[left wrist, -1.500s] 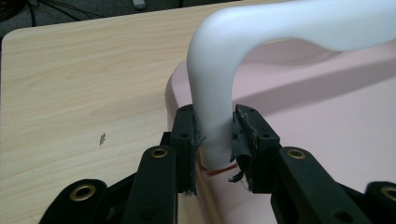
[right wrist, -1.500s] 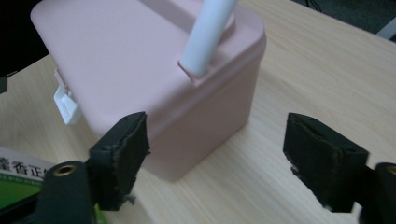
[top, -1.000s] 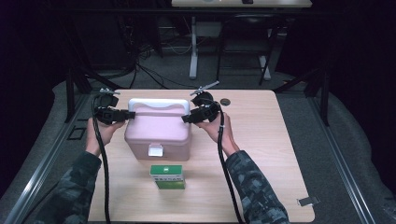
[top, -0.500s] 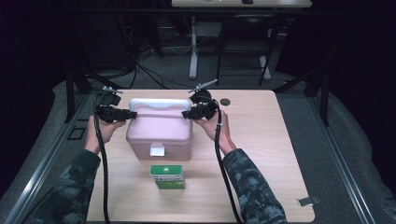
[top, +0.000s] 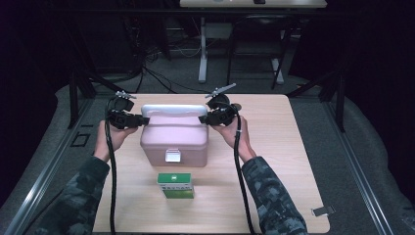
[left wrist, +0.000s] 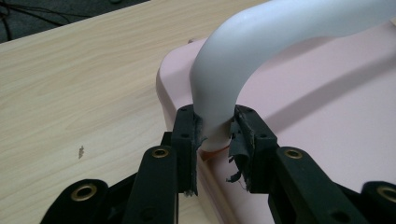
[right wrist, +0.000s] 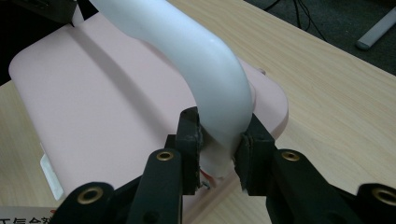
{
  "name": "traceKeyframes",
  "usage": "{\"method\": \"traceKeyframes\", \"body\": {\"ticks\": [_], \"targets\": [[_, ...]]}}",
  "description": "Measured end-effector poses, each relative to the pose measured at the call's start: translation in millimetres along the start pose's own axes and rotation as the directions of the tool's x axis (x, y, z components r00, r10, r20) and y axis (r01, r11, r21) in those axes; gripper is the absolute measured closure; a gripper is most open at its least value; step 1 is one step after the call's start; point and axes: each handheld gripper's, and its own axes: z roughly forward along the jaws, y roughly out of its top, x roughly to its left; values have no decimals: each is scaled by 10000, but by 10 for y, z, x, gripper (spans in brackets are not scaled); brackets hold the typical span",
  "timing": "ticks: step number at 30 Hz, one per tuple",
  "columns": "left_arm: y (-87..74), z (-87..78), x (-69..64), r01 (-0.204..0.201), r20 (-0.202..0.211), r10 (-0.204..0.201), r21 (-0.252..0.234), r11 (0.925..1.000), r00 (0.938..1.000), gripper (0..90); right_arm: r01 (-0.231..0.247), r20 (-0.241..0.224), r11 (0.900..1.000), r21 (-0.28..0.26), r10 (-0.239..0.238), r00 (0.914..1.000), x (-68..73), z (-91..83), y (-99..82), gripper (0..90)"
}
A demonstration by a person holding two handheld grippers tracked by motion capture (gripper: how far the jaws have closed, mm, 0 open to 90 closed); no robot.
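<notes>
A pink lidded box [top: 173,139] with a white carry handle [top: 173,108] stands mid-table, its white latch [top: 172,156] facing the person. My left gripper [top: 145,119] is shut on the handle's left end; in the left gripper view its pads [left wrist: 243,135] press both sides of the white bar [left wrist: 261,37]. My right gripper [top: 202,119] has just been closing and is now shut on the handle's right end, with the white bar [right wrist: 187,51] clamped between its jaws [right wrist: 223,126]. The box rests on the table.
A small green carton [top: 176,185] lies in front of the box, toward the person. A grey clip [top: 323,211] sits near the table's front right corner. The wooden table [top: 274,161] is bare to the right of the box.
The right gripper's jaws have narrowed onto the handle's right end. The left gripper and the box have stayed where they were.
</notes>
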Motion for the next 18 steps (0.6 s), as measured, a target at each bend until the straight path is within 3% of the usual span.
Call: {"method": "traceKeyframes", "body": {"ticks": [6,18], "targets": [[6,32,-57,-153,137,155,-114,9998,9998,715,8,-28,10000,-59,-8,10000,-39,-59,-53,732],[137,156,-294,-1057,502,1049,122,9943,9932,712,253,139,9996,151,-255,9996,-199,-271,-183,734]]}}
